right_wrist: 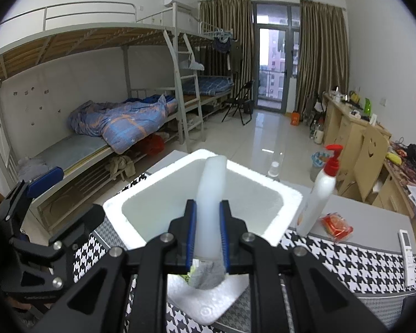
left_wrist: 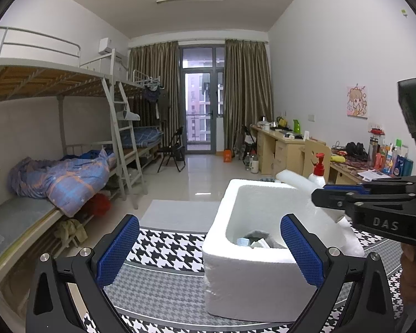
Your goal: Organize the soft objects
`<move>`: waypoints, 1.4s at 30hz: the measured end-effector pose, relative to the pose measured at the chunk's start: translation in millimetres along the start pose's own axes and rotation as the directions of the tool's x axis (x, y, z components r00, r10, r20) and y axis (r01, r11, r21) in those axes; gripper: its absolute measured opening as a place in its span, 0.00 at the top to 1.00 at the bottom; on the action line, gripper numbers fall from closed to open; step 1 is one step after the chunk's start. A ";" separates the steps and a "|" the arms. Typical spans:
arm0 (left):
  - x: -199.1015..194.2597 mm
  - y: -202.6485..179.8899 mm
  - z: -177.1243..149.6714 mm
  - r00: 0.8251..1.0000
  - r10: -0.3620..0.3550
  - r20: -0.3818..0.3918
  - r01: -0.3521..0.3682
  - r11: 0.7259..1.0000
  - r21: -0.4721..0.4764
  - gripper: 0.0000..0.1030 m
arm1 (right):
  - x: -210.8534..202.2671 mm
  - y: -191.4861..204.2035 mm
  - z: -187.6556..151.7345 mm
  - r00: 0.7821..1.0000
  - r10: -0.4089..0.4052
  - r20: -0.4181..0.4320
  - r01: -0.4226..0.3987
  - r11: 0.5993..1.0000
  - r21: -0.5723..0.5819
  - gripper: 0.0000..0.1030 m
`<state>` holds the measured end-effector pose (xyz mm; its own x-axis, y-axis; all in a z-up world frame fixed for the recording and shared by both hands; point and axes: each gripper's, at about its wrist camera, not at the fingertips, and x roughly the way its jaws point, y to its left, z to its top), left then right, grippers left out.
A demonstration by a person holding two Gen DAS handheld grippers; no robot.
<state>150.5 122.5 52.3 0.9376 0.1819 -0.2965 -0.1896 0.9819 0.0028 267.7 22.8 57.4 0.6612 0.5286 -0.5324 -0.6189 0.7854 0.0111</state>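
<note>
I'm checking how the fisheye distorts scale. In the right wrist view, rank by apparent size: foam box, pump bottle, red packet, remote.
1. foam box, by far the largest
2. pump bottle
3. remote and red packet: they look about alike, one long and thin, one squat, so I won't rank them.

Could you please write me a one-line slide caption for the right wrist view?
Right gripper clamps a white foam strip above the open foam box on a houndstooth cloth.
</note>
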 end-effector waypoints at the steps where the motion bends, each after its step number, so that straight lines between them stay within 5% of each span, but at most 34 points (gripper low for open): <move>1: 0.6 0.8 -0.7 1.000 0.001 0.000 -0.001 1.000 -0.003 0.01 | 2.2 0.6 -0.4 1.000 0.003 -0.006 -0.003 1.000 0.002 0.81; 4: 0.6 4.7 -2.3 1.000 0.008 -0.002 -0.008 1.000 -0.014 0.01 | 8.6 0.0 0.1 1.000 0.019 -0.024 -0.019 1.000 -0.001 0.74; 6: 0.8 6.1 -3.5 1.000 0.009 -0.004 -0.009 1.000 -0.018 0.01 | 10.8 1.0 -1.5 0.999 0.016 -0.036 -0.017 1.000 -0.012 0.56; 8: 0.9 5.7 -4.1 1.000 0.010 -0.006 -0.010 1.000 -0.017 0.01 | 8.4 0.3 -1.7 1.000 0.020 -0.022 -0.020 1.000 -0.001 0.29; 24: -7.3 -0.5 -0.6 1.000 0.006 0.003 -0.006 1.000 -0.016 0.01 | -31.6 -13.7 -14.0 0.999 0.013 0.045 -0.014 1.000 0.024 0.27; 42: -33.4 -40.8 2.6 0.997 -0.079 0.022 0.079 0.997 0.020 0.01 | -84.5 -31.3 -32.7 0.984 -0.064 0.166 0.051 0.996 0.079 0.14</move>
<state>127.6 76.5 64.6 0.9558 0.1044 -0.2747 -0.1089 0.9941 -0.0013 217.3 -57.0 74.4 0.7603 0.5236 -0.3844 -0.5488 0.8344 0.0509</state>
